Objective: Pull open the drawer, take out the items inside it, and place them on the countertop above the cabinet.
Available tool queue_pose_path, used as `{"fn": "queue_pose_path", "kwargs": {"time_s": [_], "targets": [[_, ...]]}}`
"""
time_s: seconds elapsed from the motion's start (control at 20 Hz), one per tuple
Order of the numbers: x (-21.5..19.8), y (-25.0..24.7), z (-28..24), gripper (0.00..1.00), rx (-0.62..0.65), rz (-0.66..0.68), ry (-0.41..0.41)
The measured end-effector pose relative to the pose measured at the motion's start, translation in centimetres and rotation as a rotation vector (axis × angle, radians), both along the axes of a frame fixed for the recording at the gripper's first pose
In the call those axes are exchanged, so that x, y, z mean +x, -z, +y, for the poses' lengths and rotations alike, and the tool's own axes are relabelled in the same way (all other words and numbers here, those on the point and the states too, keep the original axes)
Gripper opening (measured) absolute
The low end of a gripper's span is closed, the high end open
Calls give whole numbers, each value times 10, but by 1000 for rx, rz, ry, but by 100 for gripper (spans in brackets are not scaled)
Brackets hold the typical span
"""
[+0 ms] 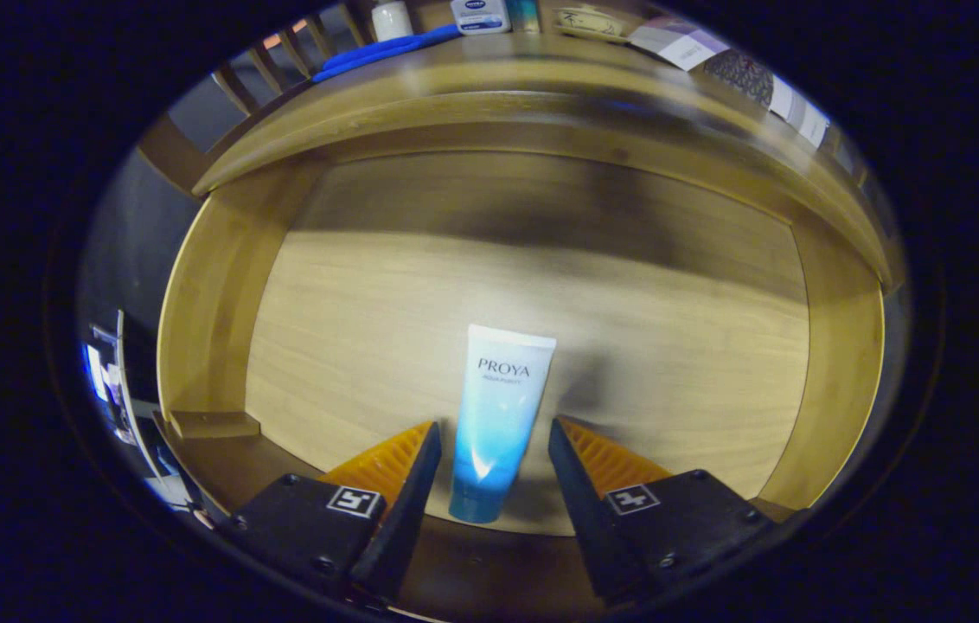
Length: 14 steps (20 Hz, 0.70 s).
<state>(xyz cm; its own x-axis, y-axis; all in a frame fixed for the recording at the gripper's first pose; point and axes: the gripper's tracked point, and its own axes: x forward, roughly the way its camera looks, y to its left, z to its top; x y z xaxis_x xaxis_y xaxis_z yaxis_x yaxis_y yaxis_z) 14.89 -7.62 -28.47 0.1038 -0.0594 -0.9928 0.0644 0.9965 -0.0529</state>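
I see my claw [495,441] wide open, holding nothing. The tube [496,415] lies flat on the floor of the open drawer [351,346], right between the two fingers, not touching either. It points straight away from me, cap end near me, flat end far. It looks smooth and shiny; the drawer is pale wood. The counter [541,82] sits above.

A wooden bench [541,82] with a rounded front edge runs across the upper part of the frame, casting a broad shadow onto the pale wood below it. At the upper left, dark wooden slats [282,65] stand behind it like a chair back. Down the left side lies a dim grey wall [122,242]. Light falls from above.
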Motion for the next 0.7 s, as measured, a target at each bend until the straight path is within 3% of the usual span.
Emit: {"fn": "queue_pose_path", "kwargs": {"time_s": [0.1, 0.25, 0.45, 0.7], "targets": [[-1, 0, 0, 60, -15, 6, 4], [4, 0, -2, 53, -21, -26, 2], [9, -18, 6, 45, -31, -114, -15], [21, -61, 4, 45, -28, -226, -25]]}}
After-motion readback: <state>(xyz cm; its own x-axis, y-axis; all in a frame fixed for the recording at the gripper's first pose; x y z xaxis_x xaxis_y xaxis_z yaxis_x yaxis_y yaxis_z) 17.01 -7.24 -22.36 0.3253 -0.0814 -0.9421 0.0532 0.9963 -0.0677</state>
